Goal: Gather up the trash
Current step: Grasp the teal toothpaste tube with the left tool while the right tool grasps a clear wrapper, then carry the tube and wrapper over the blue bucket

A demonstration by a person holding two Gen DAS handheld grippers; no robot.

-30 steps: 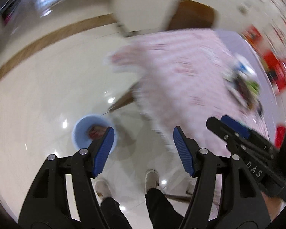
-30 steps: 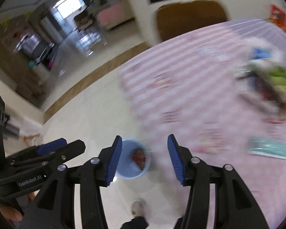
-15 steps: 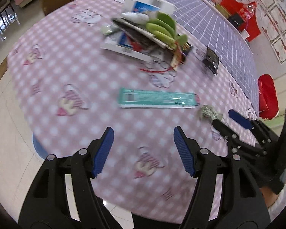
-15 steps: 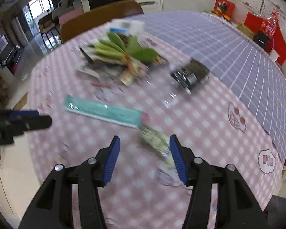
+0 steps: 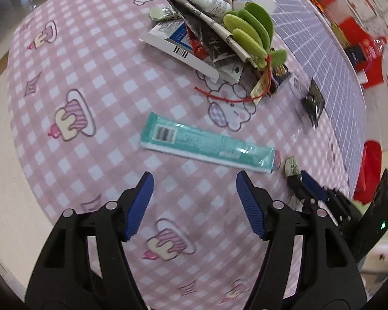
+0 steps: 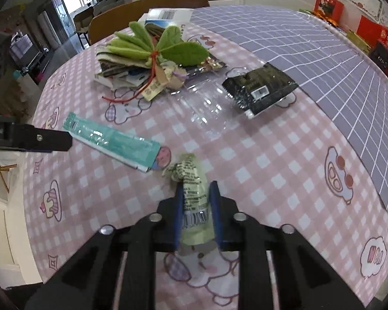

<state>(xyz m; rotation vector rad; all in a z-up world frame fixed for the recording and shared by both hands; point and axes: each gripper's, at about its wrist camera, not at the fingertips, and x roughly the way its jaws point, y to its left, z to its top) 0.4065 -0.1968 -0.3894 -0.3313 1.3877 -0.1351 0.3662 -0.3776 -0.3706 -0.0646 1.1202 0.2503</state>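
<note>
trash on the pink checked tablecloth is now in reach of both tools; a second ago both cameras were swinging over the floor and a blue bin, and half a second ago the right gripper was wide open over a crumpled green wrapper. now its blue pads are clenched on that wrapper, which sticks out toward 12 o'clock between them, its tip touching or just above the cloth. so one piece looks caught, and the likely next step is carrying it off to the bin.

the left gripper hangs released, fingers wide apart, with nothing between them. just beyond it at 12 o'clock lies a long teal packet, flat on the cloth. the same packet shows at 10 o'clock in the right view, near the wrapper.

further off at 12 o'clock sits a heap of paper, a small white bottle and green leaves tied with red string. a black packet lies at 1 o'clock in the right view, beside some clear plastic film. most of the trash is still uncollected.
</note>
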